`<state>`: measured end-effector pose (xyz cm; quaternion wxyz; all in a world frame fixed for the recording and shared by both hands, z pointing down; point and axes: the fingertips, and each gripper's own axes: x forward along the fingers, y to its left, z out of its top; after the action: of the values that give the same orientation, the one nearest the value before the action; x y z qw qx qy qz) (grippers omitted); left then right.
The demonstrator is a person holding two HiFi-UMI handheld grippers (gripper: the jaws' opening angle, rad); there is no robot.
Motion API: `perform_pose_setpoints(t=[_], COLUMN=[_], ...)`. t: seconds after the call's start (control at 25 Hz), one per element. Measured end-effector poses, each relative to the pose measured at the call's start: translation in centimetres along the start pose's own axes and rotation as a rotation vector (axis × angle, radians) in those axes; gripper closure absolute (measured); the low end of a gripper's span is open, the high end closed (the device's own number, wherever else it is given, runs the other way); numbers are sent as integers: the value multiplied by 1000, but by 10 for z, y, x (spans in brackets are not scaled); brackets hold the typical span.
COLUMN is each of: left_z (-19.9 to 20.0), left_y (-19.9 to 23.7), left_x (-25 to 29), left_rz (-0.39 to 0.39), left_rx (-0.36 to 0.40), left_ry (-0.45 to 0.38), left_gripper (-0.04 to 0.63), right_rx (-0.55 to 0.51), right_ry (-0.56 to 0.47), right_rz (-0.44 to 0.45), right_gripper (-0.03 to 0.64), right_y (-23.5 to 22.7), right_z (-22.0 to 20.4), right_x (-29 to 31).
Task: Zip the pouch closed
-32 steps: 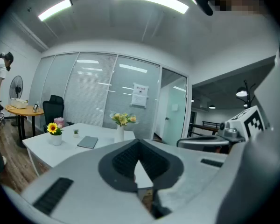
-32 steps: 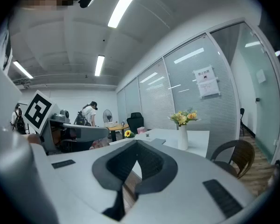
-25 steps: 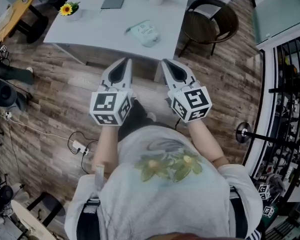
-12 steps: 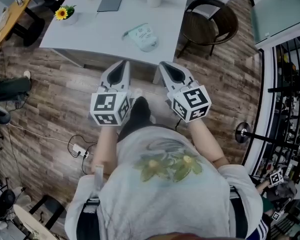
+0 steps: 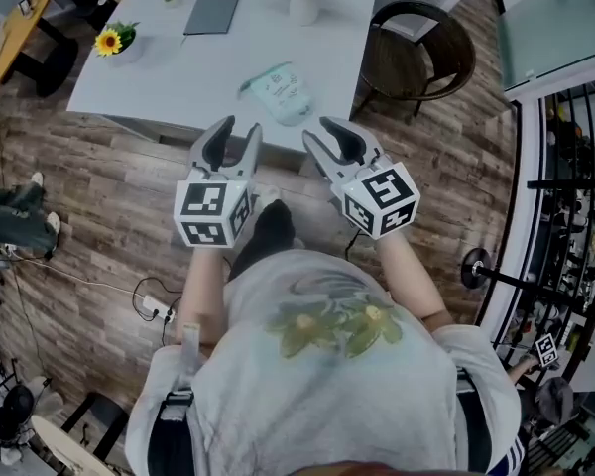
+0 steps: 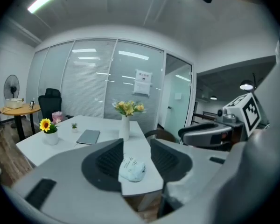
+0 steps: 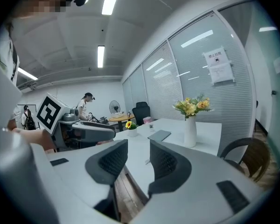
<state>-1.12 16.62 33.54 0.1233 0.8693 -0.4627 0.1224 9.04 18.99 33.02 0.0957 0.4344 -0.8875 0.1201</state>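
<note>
Left gripper [image 5: 238, 129] and right gripper [image 5: 323, 132] — ribbed jaws just opened, empty — hover near the soft pouch [image 5: 281, 92].

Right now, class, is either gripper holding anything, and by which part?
Nothing: the jaws of left gripper and right gripper have just opened, empty; pouch lies on the table.

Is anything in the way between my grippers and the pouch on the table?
Nothing visible. The pouch lies near the front edge of the table. The left gripper and right gripper, jaws just opening and holding nothing, have only open air ahead.
</note>
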Motion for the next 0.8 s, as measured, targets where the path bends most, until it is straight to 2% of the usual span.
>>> perform_pose_setpoints(t=[0.16,0.52,0.8], left_z=[-3,-10,-42], left_y=[16,66,100], left_x=[20,51,75], left_rz=[-7,40,47], left_rx=[19,-11,-63], left_ry=[57,117,206], left_gripper=[380,376,376], right_rx=[-20,-23,-47], right_ry=[10,71,111], right_rz=[-1,-18,-15], right_gripper=[457,456,456], right_y=[-23,-61,-70], right_z=[10,12,12], right_x=[19,61,101])
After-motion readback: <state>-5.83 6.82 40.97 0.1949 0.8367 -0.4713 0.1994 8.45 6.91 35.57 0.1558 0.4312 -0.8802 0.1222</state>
